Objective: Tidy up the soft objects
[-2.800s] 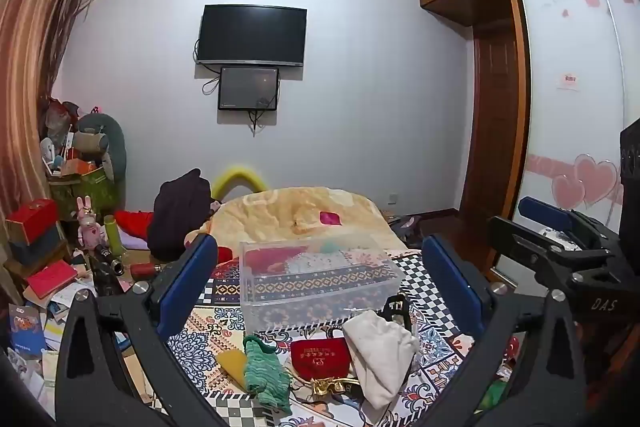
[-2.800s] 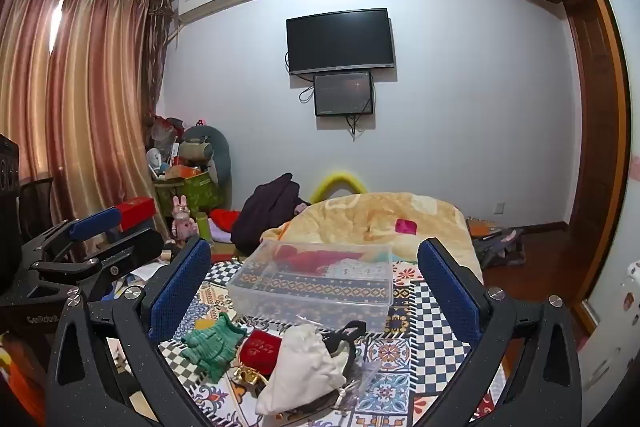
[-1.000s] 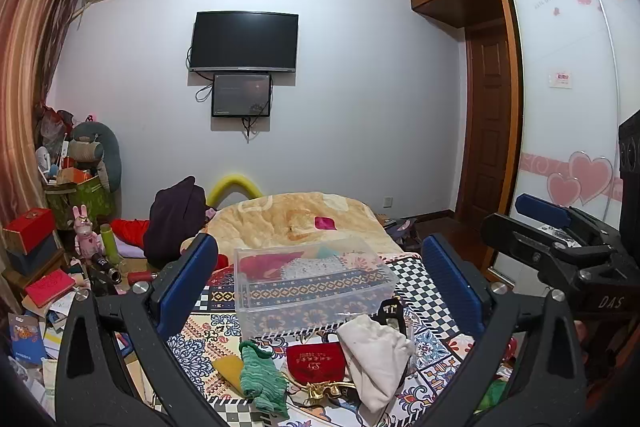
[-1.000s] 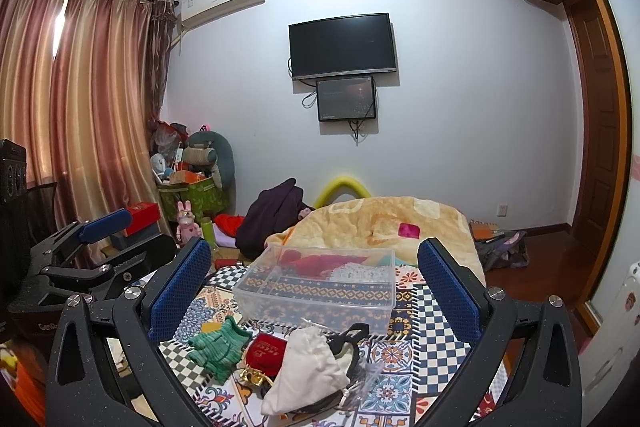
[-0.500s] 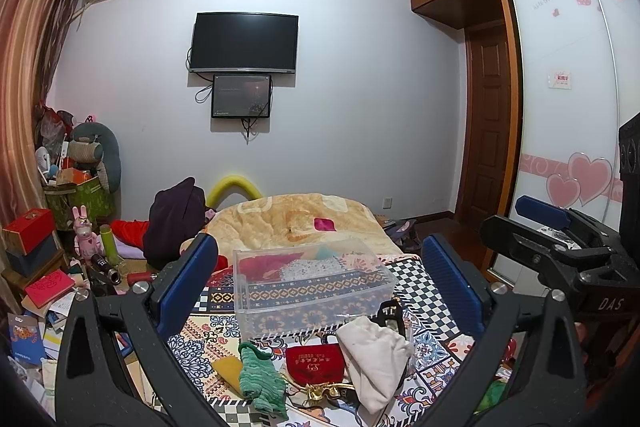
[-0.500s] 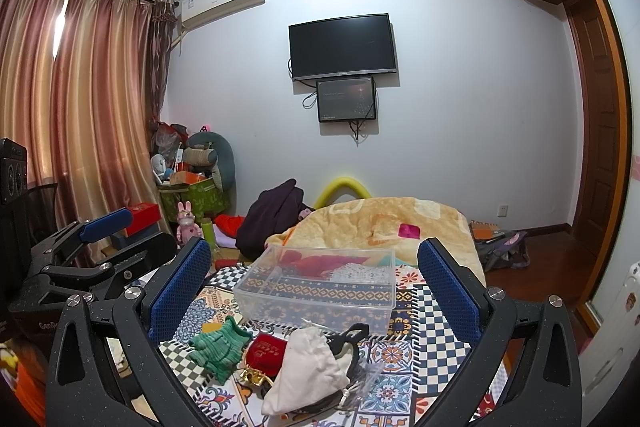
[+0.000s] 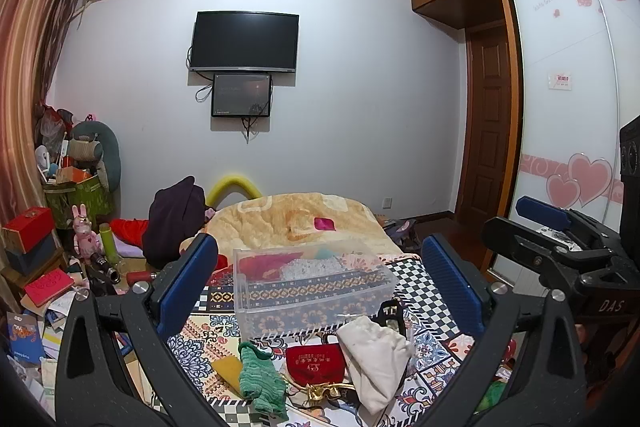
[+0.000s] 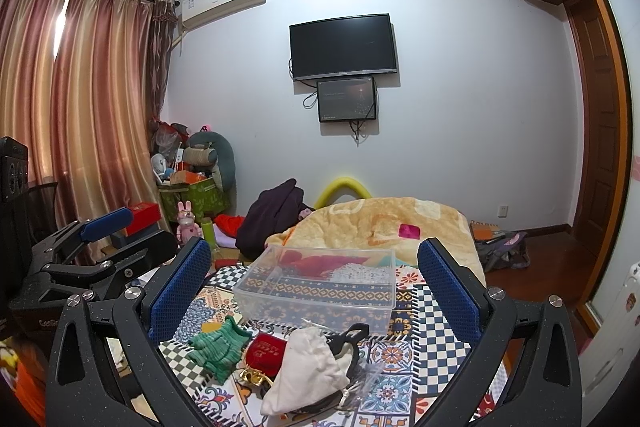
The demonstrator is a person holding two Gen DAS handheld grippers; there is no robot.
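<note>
A clear plastic box (image 7: 312, 287) (image 8: 320, 287) sits on the patterned cloth with red and white fabric inside. In front of it lie a green knitted piece (image 7: 260, 379) (image 8: 218, 347), a red pouch (image 7: 316, 363) (image 8: 266, 351), a white cloth bag (image 7: 376, 359) (image 8: 308, 371), a yellow piece (image 7: 228, 367) and a black strap (image 8: 348, 337). My left gripper (image 7: 320, 283) is open and empty, held above and short of the pile. My right gripper (image 8: 314, 279) is open and empty, likewise short of the pile. Each gripper shows at the other view's edge.
The patterned table (image 8: 416, 359) stands before a bed with an orange blanket (image 7: 300, 227). Clutter of boxes, toys and books fills the left floor (image 7: 44, 267). A wardrobe with heart decals (image 7: 572, 147) is at right. Curtains (image 8: 80, 127) hang at left.
Both grippers tilted slightly upward since 2.8 s ago, then held nearly still. Jaws stayed open; the objects have not moved.
</note>
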